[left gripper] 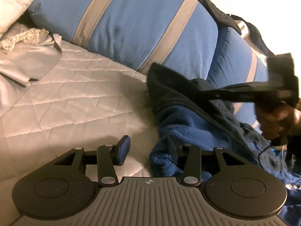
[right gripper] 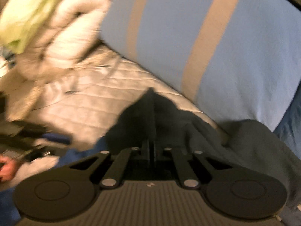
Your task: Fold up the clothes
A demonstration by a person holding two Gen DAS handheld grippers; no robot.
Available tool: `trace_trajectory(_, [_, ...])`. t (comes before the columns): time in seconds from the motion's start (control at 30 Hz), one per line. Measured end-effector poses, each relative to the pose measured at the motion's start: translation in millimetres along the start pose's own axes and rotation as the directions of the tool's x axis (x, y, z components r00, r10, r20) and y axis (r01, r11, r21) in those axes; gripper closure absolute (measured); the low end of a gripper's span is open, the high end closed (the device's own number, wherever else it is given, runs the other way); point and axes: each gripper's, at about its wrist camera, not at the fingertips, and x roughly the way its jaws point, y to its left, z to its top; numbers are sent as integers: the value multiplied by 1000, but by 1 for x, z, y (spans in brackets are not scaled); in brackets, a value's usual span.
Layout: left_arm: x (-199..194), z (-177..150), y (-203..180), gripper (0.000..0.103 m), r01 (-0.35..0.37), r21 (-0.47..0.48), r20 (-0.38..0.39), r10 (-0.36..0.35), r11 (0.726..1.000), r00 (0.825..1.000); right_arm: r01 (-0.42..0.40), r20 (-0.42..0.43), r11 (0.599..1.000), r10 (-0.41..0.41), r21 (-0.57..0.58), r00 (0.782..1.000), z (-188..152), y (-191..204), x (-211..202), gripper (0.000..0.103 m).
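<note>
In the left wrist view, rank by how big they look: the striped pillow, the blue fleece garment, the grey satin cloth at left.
1. Striped pillow, clearly largest.
2. Blue fleece garment, though it lies nearer the camera and is partly hidden.
3. Grey satin cloth, cut off at the frame edge.

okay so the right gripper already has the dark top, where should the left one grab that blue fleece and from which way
Take the blue fleece at its near edge, the thick fold just ahead of the left gripper. Probably come in low along the quilted bedspread from the left, since that edge lies bunched and exposed there. The jaws are open, with one finger already against the fleece. The right gripper is shut on the dark top.
</note>
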Motion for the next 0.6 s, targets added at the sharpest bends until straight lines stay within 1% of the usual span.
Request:
trace_trajectory(0.13, [0,0,-2,59,-7,11,3,7,1000,1000,-79,-5,996,79,-36,997,-4,12,-20,100])
trace_trajectory(0.23, [-1,0,-1,58,-7,8,4,6,1000,1000,-98,-39,995,97,-34,995,-11,10,-23,100])
trace_trajectory(0.33, [-1,0,-1,55,-4,5,4,3,1000,1000,-53,-138,998,50,-16,989,-18,3,-12,100])
trace_trajectory(0.4, [-1,0,0,51,-2,1,4,2,1000,1000,-51,-196,999,49,-2,979,-20,-2,-4,99])
trace_trajectory(0.43, [-1,0,0,50,-2,-1,4,2,1000,1000,-48,-212,999,48,4,976,-19,-5,-1,92])
trace_trajectory(0.47, [-2,0,0,49,-1,-6,4,1,1000,1000,-40,-199,999,40,1,979,-14,-7,-3,81])
trace_trajectory(0.5, [-2,0,1,49,2,-11,4,-2,1000,1000,-33,-186,999,32,-1,982,-8,-10,-6,73])
trace_trajectory(0.53, [-3,1,2,49,7,-22,3,-7,1000,1000,-21,-162,1000,22,7,987,-1,-14,-8,61])
trace_trajectory(0.57, [-4,2,6,49,16,-47,4,-16,999,1000,4,-104,999,1,51,995,10,-22,-12,51])
trace_trajectory(0.6, [-6,2,11,49,25,-86,8,-24,996,1000,21,-51,994,-16,103,999,20,-31,-15,32])
